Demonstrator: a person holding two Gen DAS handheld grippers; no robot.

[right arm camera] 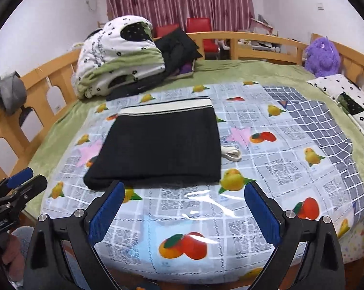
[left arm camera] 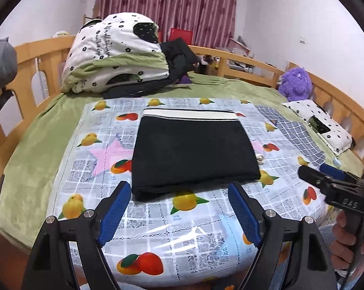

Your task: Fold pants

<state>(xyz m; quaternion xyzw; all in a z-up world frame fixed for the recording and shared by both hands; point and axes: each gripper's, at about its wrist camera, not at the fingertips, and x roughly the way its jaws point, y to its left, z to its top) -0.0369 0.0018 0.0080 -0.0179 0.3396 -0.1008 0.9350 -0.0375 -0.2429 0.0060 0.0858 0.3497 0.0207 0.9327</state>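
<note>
Lying folded, pants beyond fingers

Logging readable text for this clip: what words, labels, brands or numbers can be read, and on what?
"DAS": on the black body of the right gripper, seen from the left wrist.
Cursive black writing on the white quilt: too distorted to read.
Small print under the fruit on the tablecloth: too small to read.
Pants: no text visible.

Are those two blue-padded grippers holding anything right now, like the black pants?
Nothing is held. The left gripper and right gripper are both open, apart from the folded pants lying on the fruit-print cloth.
</note>
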